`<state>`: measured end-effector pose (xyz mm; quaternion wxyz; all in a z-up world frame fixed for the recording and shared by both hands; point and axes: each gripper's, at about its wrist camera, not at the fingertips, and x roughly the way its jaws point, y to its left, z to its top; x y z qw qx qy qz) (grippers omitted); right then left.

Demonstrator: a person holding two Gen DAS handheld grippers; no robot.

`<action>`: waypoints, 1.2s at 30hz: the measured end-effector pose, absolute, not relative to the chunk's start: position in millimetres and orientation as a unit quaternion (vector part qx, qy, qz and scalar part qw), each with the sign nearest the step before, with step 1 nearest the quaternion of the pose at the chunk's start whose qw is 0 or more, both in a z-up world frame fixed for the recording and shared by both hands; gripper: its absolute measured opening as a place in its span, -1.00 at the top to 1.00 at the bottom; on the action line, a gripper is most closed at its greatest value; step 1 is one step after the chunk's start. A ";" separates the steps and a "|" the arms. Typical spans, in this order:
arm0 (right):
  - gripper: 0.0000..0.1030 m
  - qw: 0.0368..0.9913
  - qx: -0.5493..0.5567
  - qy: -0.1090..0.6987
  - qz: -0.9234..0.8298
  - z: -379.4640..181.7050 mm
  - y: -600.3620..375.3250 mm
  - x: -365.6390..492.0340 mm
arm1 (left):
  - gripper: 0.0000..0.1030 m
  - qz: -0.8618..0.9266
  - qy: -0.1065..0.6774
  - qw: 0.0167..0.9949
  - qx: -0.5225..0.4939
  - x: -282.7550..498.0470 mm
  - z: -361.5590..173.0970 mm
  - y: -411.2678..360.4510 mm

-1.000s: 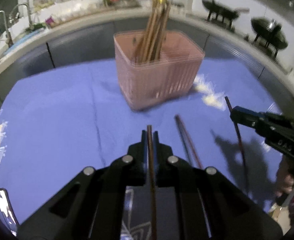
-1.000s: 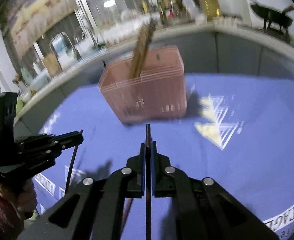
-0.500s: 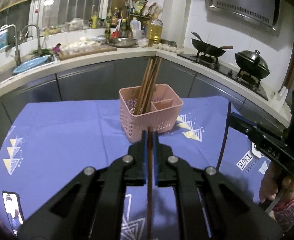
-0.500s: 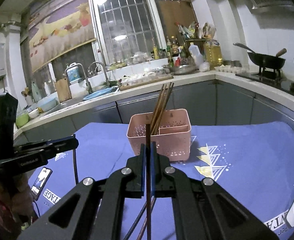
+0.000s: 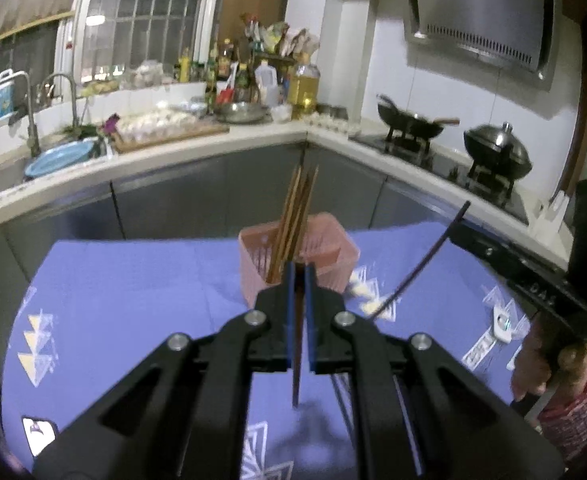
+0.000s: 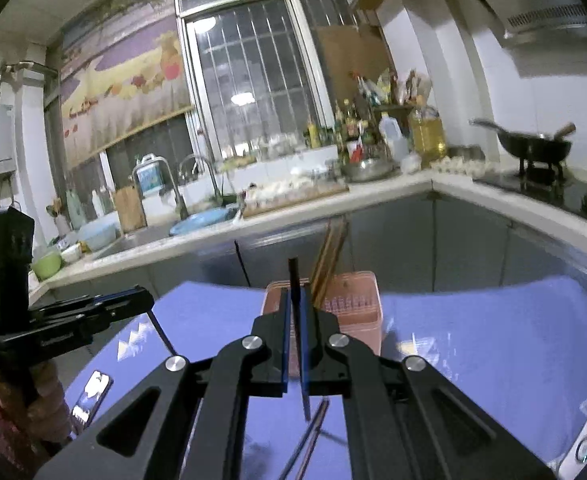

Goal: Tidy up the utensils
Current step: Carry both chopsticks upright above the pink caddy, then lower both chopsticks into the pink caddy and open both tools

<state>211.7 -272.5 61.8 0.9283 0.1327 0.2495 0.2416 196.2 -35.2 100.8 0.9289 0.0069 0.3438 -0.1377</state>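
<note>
- A kitchen counter runs along the back and turns a corner to a stove side with a wok and a lidded pot; bottles and a big oil jug crowd the corner
- A table under a purple cloth carries the task's things; a phone lies near its left edge in the right wrist view
- A pink utensil basket stands toward the far edge of the table, about midway across, with a divider inside; a bundle of brown chopsticks stands tilted in its left compartment
- The left gripper is up over the table in front of the basket, its jaws closed on a brown chopstick that hangs down from between them, its lower end above the cloth
- The right gripper is likewise in front of the basket, its jaws closed on a dark chopstick that sticks up above the fingertips and down below them
- In the left wrist view the right gripper comes in from the right edge, held by a hand with a patterned sleeve, the dark chopstick slanting across its tip
- One more pair of chopsticks lies on the cloth near the table's front edge, below the right gripper
</note>
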 end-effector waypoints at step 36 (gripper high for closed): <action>0.95 0.925 0.140 0.239 0.260 96.3 -224.0 346.3 | 0.91 -0.097 0.291 0.952 0.003 342.8 159.8 -51.2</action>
